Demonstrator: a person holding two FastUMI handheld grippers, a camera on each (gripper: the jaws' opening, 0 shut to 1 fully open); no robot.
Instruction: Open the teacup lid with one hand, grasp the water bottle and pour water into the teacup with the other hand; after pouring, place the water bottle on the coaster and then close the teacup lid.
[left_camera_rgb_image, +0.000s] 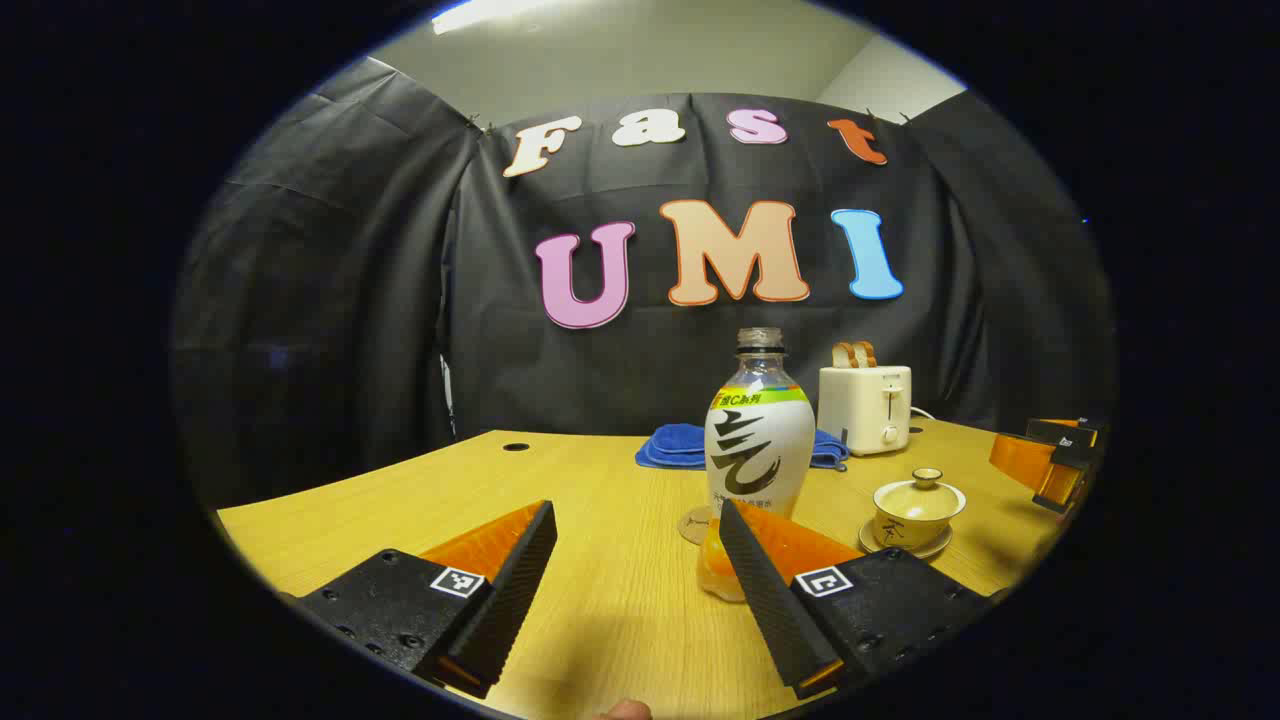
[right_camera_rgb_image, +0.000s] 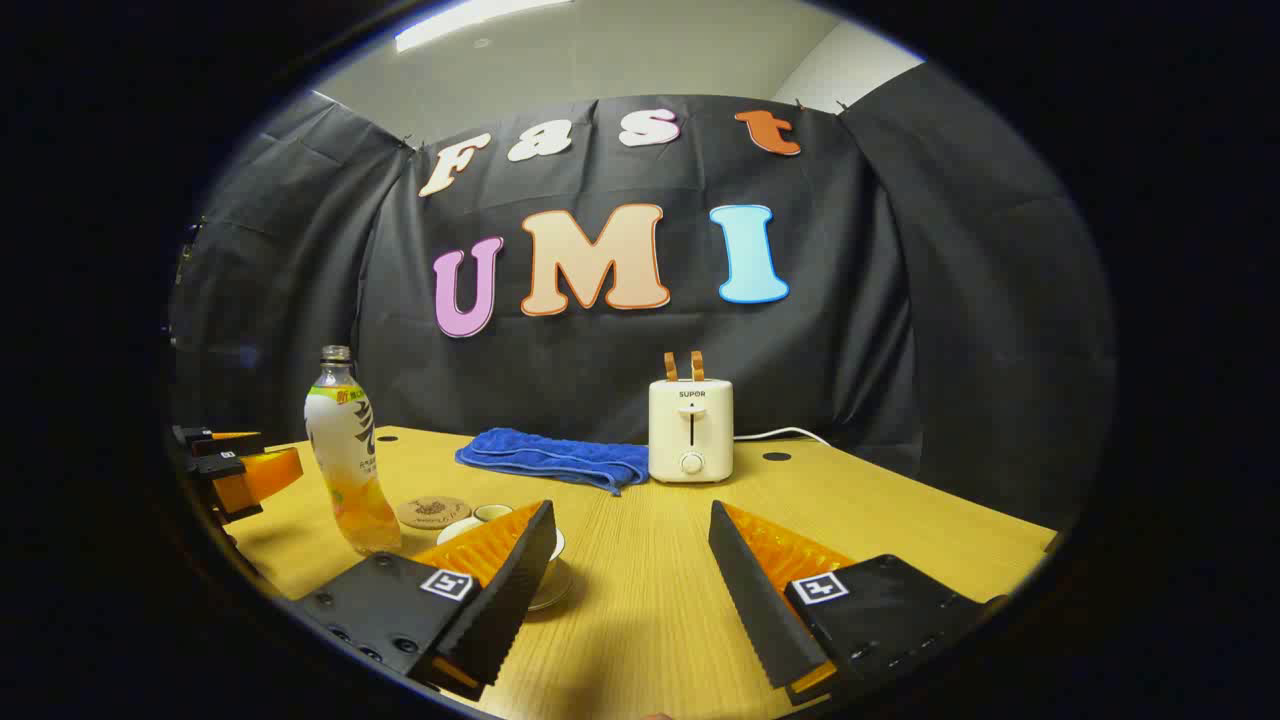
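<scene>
Each gripper (left_camera_rgb_image: 637, 540) has two wedge-shaped fingers with ribbed inner faces, bolted to blocks (left_camera_rgb_image: 400, 605) studded with small screws; each block carries a square black-and-white marker tag (left_camera_rgb_image: 457, 582), as on the right gripper (right_camera_rgb_image: 630, 540)

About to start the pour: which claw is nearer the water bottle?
Left. The left claw is open with the water bottle just ahead by its right-hand finger. The right claw sits farther off, by the teacup.
</scene>
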